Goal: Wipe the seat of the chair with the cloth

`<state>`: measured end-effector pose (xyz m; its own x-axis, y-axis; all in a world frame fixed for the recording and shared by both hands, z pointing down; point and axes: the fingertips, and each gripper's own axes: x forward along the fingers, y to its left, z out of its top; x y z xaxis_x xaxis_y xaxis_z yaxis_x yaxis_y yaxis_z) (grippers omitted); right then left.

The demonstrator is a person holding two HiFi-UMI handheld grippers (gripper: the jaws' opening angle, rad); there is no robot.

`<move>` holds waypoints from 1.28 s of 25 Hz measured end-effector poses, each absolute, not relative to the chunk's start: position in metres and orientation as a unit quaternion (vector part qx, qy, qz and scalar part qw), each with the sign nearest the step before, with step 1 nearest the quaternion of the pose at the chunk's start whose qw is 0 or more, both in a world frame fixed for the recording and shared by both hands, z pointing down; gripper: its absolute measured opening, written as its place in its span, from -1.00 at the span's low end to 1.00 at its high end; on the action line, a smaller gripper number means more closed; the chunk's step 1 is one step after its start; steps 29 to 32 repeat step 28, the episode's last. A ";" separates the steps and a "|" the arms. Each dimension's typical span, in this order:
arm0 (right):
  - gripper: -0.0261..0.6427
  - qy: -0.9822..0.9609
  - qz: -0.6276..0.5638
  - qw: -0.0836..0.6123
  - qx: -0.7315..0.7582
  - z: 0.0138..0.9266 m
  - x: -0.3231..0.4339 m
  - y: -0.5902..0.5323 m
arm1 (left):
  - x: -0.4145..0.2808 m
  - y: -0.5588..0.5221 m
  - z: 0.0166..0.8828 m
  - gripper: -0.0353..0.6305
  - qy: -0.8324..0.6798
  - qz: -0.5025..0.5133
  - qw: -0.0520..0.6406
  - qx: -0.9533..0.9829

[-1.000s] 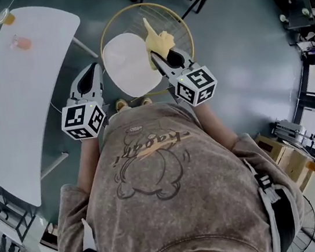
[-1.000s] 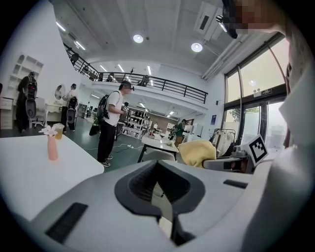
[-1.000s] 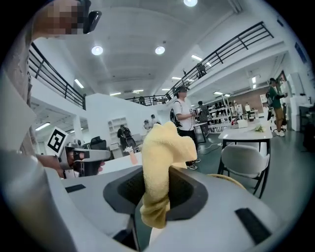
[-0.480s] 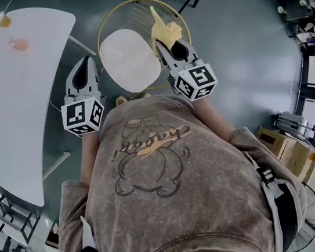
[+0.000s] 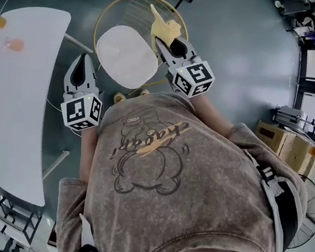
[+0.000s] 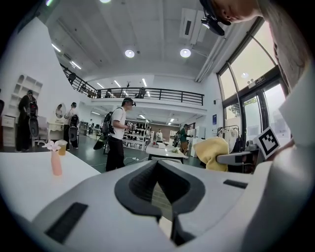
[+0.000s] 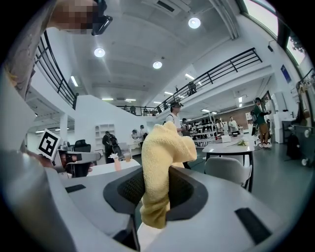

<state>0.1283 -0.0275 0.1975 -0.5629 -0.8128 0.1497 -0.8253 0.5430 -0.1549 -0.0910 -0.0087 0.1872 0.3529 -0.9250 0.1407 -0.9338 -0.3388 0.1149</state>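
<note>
The right gripper (image 5: pixel 162 41) holds the soft yellow terry cloth (image 5: pixel 164 28). In the right gripper view its jaws are pressed onto the middle of the cloth (image 7: pixel 165 147), and a thick fold stands out beyond the tips while a shorter end hangs below them. The left gripper (image 5: pixel 84 59) has its jaws brought together at the tips, with nothing between them (image 6: pixel 157 165).

The round chair with a gold wire frame (image 5: pixel 96 29) stands in front of the person, between the two grippers. Its white oval seat pad (image 5: pixel 126 54) lies ahead and to the left of the right gripper's tips. The long axis of the seat runs roughly away from the person. The cloth is over the right rim of the chair, just beside the right edge of the seat, so the right gripper is the nearer one.

The right gripper view looks across the room and not down, so I judge the cloth is not on the seat yet. The next move probably needs the right gripper to tip downward and go left. The long white table (image 5: pixel 20 108) lies at the left, apart from the chair.
</note>
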 end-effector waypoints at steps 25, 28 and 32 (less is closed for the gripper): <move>-0.57 -0.885 0.105 0.046 0.451 0.198 0.131 -0.026 | -0.091 -0.009 0.193 -0.87 -0.574 0.031 0.112 0.810; -0.57 -0.885 0.104 0.045 0.451 0.198 0.129 -0.027 | -0.092 -0.009 0.193 -0.87 -0.575 0.029 0.114 0.810; -0.57 -0.885 0.104 0.045 0.451 0.198 0.129 -0.027 | -0.092 -0.009 0.193 -0.87 -0.575 0.029 0.114 0.810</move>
